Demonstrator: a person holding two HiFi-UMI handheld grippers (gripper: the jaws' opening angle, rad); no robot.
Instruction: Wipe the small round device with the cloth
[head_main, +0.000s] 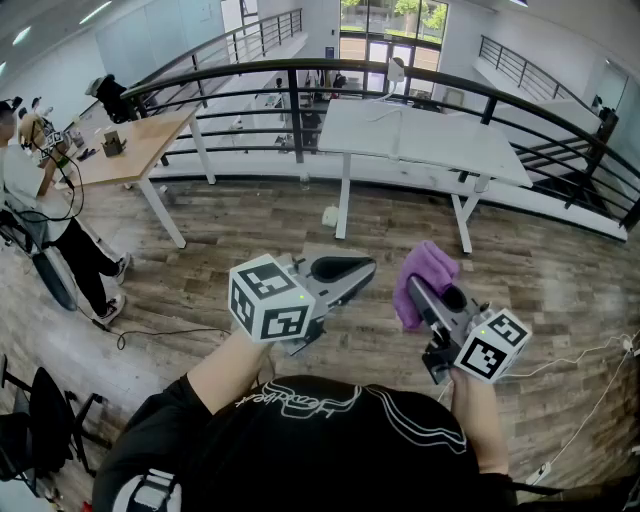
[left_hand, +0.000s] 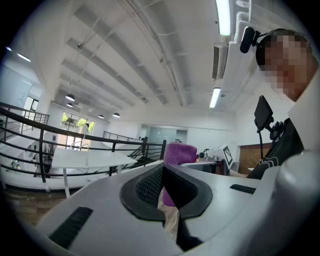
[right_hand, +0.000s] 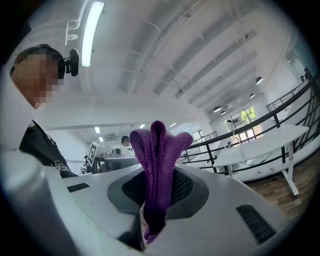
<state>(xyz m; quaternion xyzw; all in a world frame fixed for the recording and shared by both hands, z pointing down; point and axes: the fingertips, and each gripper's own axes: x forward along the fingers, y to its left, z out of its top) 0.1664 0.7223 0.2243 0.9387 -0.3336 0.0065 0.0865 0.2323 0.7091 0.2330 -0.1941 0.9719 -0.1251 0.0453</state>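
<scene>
A purple cloth (head_main: 426, 274) hangs folded from my right gripper (head_main: 421, 290), which is shut on it and held level in the air above the wooden floor. In the right gripper view the cloth (right_hand: 159, 150) stands up out of the closed jaws of the right gripper (right_hand: 157, 186). To its left, my left gripper (head_main: 366, 268) is also held level, shut with nothing in it. The left gripper view shows that gripper (left_hand: 163, 173) with its jaws together and, past them, the cloth (left_hand: 179, 152). I cannot make out a small round device for certain in any view.
White desks (head_main: 420, 135) stand ahead, with a curved black railing (head_main: 400, 75) behind them. A small white object (head_main: 330, 215) lies on the floor by a desk leg. A wooden table (head_main: 140, 140) and a seated person (head_main: 30, 190) are at the left. Cables trail across the floor.
</scene>
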